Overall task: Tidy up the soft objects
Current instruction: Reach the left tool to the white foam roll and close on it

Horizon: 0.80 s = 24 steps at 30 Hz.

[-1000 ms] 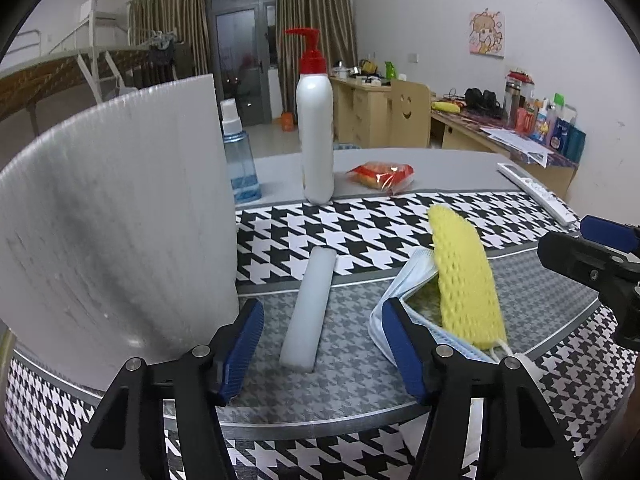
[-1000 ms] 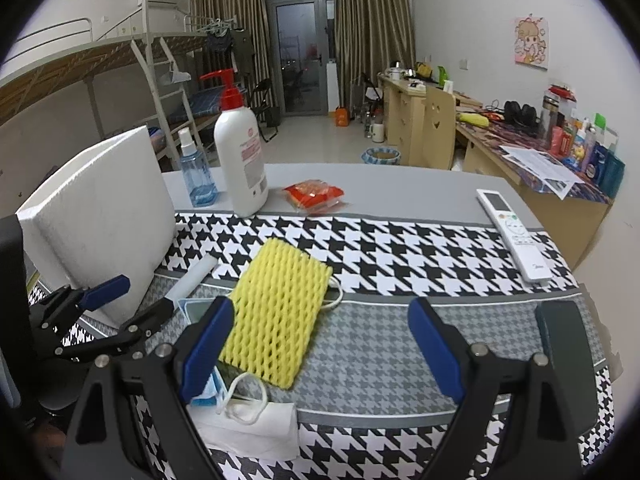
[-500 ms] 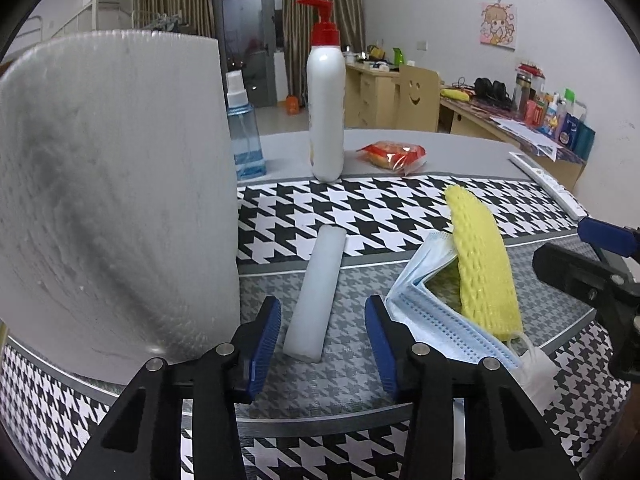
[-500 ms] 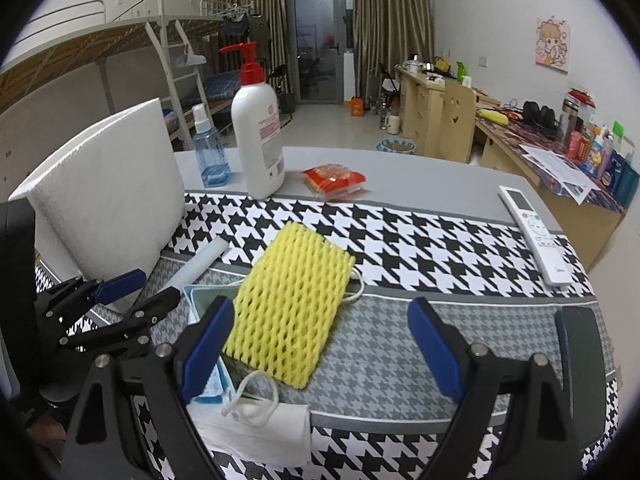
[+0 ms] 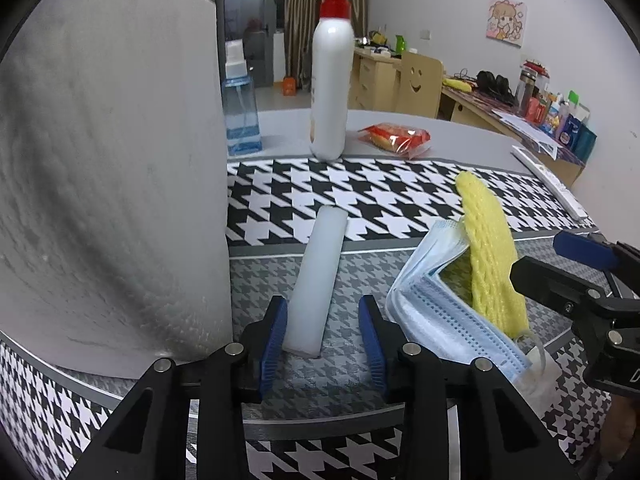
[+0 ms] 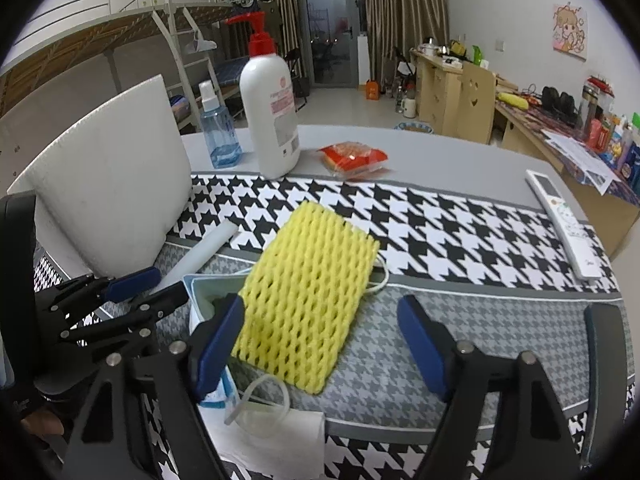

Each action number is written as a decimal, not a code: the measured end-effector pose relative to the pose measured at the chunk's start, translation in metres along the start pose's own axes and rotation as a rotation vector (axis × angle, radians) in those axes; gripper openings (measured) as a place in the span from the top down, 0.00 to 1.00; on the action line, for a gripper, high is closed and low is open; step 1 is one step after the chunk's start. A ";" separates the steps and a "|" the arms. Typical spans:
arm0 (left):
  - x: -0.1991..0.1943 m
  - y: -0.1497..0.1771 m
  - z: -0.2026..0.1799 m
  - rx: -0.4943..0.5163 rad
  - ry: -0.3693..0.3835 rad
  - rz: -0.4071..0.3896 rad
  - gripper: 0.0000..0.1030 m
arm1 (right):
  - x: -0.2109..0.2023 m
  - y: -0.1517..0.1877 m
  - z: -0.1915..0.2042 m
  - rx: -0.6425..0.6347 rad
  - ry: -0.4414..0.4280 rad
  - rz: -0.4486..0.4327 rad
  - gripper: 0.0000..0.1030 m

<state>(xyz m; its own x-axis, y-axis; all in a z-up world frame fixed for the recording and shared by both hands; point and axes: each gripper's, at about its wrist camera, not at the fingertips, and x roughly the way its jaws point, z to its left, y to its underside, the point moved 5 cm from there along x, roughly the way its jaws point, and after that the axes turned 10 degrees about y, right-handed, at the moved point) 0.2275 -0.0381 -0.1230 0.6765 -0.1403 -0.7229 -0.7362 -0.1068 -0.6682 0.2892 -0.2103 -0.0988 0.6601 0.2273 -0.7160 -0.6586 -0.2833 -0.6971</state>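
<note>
In the left wrist view the left gripper [image 5: 322,330] sits low and centre in the frame, its blue-padded jaws partly open around the near end of a white foam strip [image 5: 316,278]; the left pad looks to touch the strip's edge while a gap shows at the right pad, so nothing is clamped. The strip lies flat on the houndstooth cloth [image 5: 360,196], running up the middle of the frame. A large white foam block [image 5: 108,184] fills the left half of that view. Right of the strip lies a stack of blue face masks [image 5: 436,300] with a yellow foam net [image 5: 488,256] resting on it. In the right wrist view the right gripper [image 6: 320,344] is spread wide and holds nothing — its jaws hover over the lower part of the net, which covers the frame's centre. At upper centre stand a white pump bottle [image 6: 272,116] and a small blue spray bottle [image 6: 218,132], with a red snack packet [image 6: 352,156] beside them; a white remote [image 6: 564,220] lies at the right edge.
</note>
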 end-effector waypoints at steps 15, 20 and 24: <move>-0.003 0.003 0.006 -0.010 -0.021 0.011 0.81 | 0.018 0.007 0.004 0.006 -0.033 0.086 0.54; -0.006 0.003 0.008 -0.013 -0.014 0.003 0.84 | 0.019 0.010 0.000 0.018 -0.024 0.101 0.74; -0.007 0.004 0.007 -0.009 0.004 0.004 0.91 | 0.017 0.012 -0.001 0.016 -0.016 0.109 0.89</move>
<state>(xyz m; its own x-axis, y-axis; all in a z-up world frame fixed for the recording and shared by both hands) 0.2204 -0.0311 -0.1218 0.6736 -0.1448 -0.7247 -0.7390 -0.1150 -0.6639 0.2932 -0.2108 -0.1196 0.5783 0.2107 -0.7882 -0.7320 -0.2925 -0.6153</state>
